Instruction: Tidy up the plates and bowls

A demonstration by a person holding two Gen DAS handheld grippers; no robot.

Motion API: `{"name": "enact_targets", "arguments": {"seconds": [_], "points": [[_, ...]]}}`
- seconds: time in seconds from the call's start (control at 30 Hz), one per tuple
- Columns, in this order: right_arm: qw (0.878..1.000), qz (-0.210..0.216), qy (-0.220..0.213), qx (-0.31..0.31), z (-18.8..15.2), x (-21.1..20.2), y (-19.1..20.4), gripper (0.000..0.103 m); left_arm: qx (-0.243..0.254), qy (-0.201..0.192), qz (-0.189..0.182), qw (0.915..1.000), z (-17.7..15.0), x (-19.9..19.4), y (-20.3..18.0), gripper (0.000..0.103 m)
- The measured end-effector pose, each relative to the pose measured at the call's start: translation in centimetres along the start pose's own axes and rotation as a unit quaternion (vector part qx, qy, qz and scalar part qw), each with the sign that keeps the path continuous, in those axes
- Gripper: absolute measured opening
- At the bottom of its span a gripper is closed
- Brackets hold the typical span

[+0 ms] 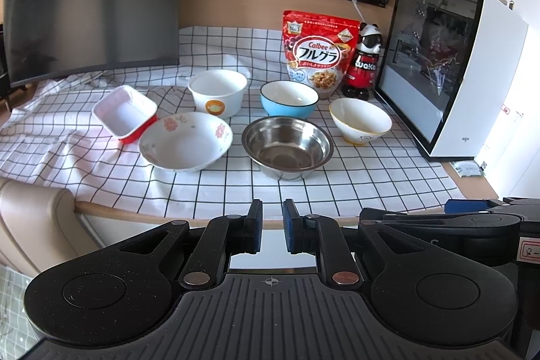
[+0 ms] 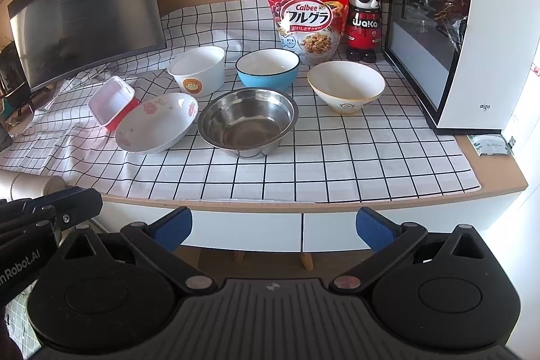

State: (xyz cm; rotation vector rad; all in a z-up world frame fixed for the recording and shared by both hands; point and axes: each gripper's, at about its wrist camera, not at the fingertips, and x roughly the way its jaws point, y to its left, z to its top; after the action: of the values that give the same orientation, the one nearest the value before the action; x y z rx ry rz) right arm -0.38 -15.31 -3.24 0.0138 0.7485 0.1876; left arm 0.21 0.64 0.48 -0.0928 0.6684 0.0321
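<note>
Several dishes stand on the checked cloth: a steel bowl [image 1: 287, 146] [image 2: 248, 120], a flowered shallow bowl [image 1: 185, 140] [image 2: 157, 122], a blue bowl [image 1: 289, 98] [image 2: 267, 68], a white bowl with a yellow rim [image 1: 360, 120] [image 2: 346, 85], a white tub with an orange badge [image 1: 217, 92] [image 2: 198, 70] and a red-and-white square dish [image 1: 125, 113] [image 2: 112, 100], tilted. My left gripper [image 1: 272, 226] is nearly shut and empty, before the table's front edge. My right gripper [image 2: 274, 228] is open and empty, also in front of the edge.
A red Calbee cereal bag [image 1: 319, 48] [image 2: 307, 16] and a panda bottle [image 1: 364, 63] [image 2: 364, 19] stand at the back. A white PC case [image 1: 449, 66] [image 2: 472, 22] is on the right, a dark monitor [image 1: 91, 19] [image 2: 84, 19] on the left. A beige chair [image 1: 33, 218] is at the left.
</note>
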Motion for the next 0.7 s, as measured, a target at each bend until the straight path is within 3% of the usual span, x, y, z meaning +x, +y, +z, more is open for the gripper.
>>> {"name": "enact_targets", "arguments": {"seconds": [0.7], "points": [[1.000,-0.001,0.002,0.008,0.4,0.4,-0.9,0.103,0.005,0.009,-0.003,0.9999,0.4,0.8,-1.0,0.016]]}}
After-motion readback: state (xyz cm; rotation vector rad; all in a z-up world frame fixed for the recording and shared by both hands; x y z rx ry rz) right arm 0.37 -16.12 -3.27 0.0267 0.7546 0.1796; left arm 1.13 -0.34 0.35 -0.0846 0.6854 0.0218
